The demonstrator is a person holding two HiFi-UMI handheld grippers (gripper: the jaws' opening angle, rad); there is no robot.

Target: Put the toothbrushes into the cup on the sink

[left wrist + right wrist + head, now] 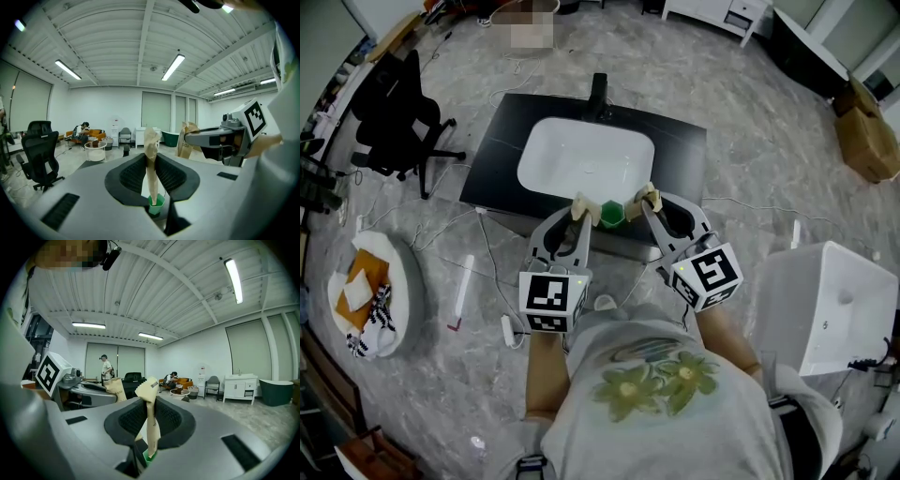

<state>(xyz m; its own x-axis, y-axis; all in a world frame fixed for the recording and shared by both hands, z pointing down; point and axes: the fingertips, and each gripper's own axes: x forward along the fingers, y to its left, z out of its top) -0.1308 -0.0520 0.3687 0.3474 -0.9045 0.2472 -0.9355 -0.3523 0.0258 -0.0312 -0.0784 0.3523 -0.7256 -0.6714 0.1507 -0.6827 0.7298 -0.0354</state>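
Left gripper point(580, 210) clamps a paper-wrapped toothbrush point(151, 164), right gripper point(646, 201) clamps a second toothbrush point(151, 423) (both upright); green cup point(612, 215) sits between them, on the sink point(581, 155) near edge.

Right gripper point(150, 420) jaws closed on an upright paper-wrapped toothbrush point(149, 397) at centre, green cup point(149, 456) glimpsed at 6 o'clock below the jaws, left gripper point(111, 394) at 9 o'clock bearing a second wrapped toothbrush point(115, 386), white vanity point(240, 387) at 3 o'clock.

Grey marbled floor point(750, 122), black office chair point(394, 98), white ribbed ceiling point(117, 42) with strip lights point(172, 67).
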